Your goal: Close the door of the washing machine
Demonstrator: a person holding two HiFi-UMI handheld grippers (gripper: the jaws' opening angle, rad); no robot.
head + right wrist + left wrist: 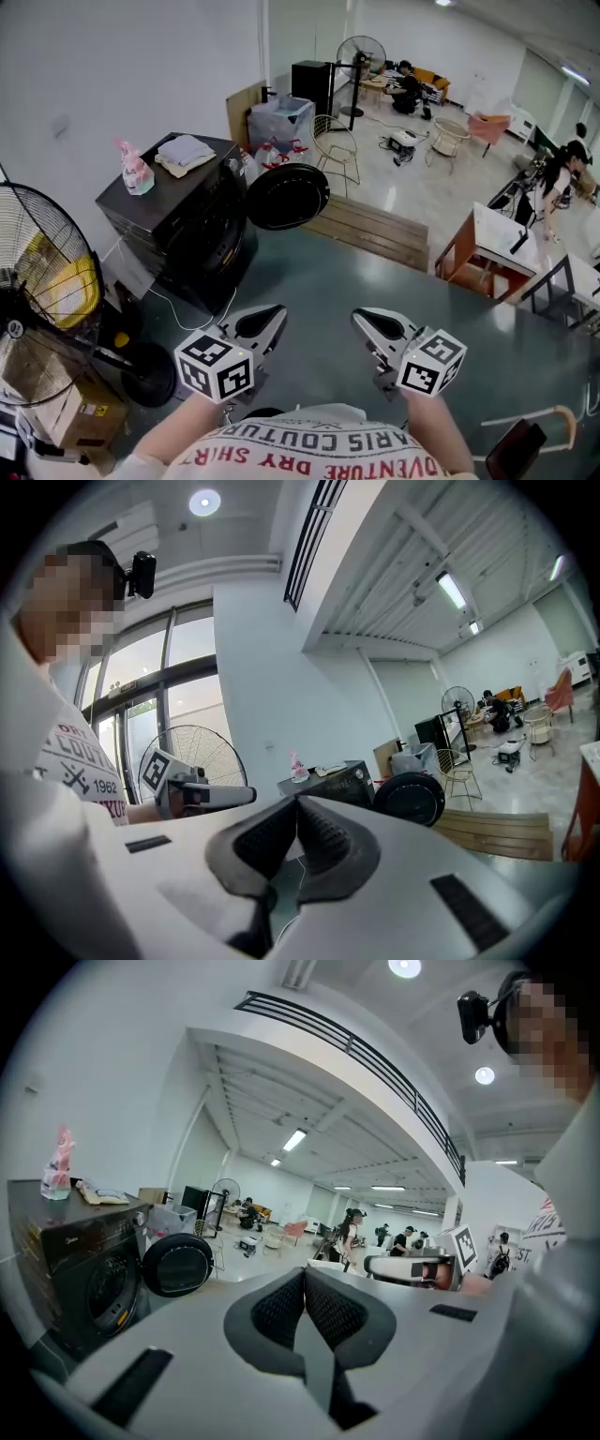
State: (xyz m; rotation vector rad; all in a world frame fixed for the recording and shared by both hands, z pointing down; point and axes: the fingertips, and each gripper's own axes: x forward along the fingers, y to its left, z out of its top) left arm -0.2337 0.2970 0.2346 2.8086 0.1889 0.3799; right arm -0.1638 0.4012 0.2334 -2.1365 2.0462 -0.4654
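Observation:
A black front-loading washing machine (pixel 178 225) stands at the left against the wall. Its round door (pixel 287 196) hangs swung open to the right of the drum. Both grippers are held close to my body, well short of the machine. My left gripper (pixel 278 315) is shut with nothing in it, and my right gripper (pixel 359 318) is shut and empty too. From the left gripper (pixel 305 1276) the machine (pixel 84 1269) and door (pixel 178 1265) lie to the left. From the right gripper (pixel 297 804) the door (pixel 410 799) lies ahead to the right.
A pink spray bottle (pixel 136 169) and folded cloth (pixel 185 152) lie on the machine. A floor fan (pixel 37 291) and a cardboard box (pixel 70 412) stand at the near left. A wooden platform (pixel 370 230), a wire chair (pixel 337 145) and tables (pixel 497 239) are beyond.

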